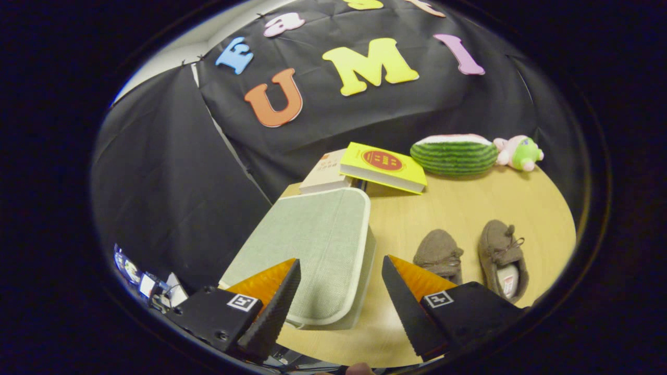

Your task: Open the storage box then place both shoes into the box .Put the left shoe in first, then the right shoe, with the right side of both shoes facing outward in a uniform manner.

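So here's where I'm at: my gripper [341,291] is hanging above the near edge of the wooden table [469,208] with its fingers spread wide and nothing between them except the front corner of the storage box [318,245] down below. The box is a grey-green fabric-covered thing with a pale rim, lid closed flat on top, sitting on the left part of the table. My left finger overlaps the near-left part of the lid in the view, and the right finger sits just off the box's right side, over bare table, though I can't tell if either is actually touching anything. The two shoes are fuzzy brown slippers sitting side by side to the right of the box, toes pointing away from me. The left shoe [439,252] is the one closer to the box, and its heel end is tucked behind my right finger. The right shoe [503,255] is just beside it, a bit apart, with a little bow on top and a pale insole showing. Further back, past the box, there's a yellow book [383,166] lying partly on a pale book [325,172], and off to the right of those a watermelon-slice plush [453,154] with a small pink and green plush toy [521,152] touching its end.
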`<state>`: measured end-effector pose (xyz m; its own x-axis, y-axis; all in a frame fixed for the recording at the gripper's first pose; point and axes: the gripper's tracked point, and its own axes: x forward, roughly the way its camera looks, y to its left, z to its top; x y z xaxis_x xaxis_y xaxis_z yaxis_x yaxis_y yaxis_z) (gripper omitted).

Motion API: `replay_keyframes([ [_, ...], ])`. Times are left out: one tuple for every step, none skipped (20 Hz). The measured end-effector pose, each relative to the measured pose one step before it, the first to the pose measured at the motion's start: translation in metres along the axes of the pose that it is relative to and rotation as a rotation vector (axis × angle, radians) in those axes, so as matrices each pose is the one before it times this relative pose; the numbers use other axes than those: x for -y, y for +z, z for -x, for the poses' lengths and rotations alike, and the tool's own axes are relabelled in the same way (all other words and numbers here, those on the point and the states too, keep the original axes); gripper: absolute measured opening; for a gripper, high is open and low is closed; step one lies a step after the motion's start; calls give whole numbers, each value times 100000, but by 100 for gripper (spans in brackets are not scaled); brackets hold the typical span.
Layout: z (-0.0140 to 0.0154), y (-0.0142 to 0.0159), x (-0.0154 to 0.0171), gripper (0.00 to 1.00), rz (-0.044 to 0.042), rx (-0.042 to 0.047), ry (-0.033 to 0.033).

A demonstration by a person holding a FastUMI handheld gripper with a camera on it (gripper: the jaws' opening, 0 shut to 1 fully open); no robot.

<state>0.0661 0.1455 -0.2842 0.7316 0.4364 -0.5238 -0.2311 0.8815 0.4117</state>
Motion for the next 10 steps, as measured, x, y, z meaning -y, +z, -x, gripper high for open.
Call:
replay_keyframes([
  [-471, -426, 339, 99, -1915, -1283, 422],
  [-424, -143, 236, 100, -1014, -1167, 125],
  [-318, -225, 165, 98, -1488, -953, 97],
  [-311, 54, 57, 96, -2089, -1045, 277],
  [-371, -14, -183, 94, -2776, -899, 1583],
  [-454, -403, -43, 91, -2419, -1919, 792],
  [-483, -423, -167, 86, -2334, -2030, 484],
  [-284, -260, -209, 82, -2022, -1344, 995],
  [-103, -75, -191, 79, -1088, -797, 632],
  [-136, 16, -195, 77, -965, -731, 886],
])
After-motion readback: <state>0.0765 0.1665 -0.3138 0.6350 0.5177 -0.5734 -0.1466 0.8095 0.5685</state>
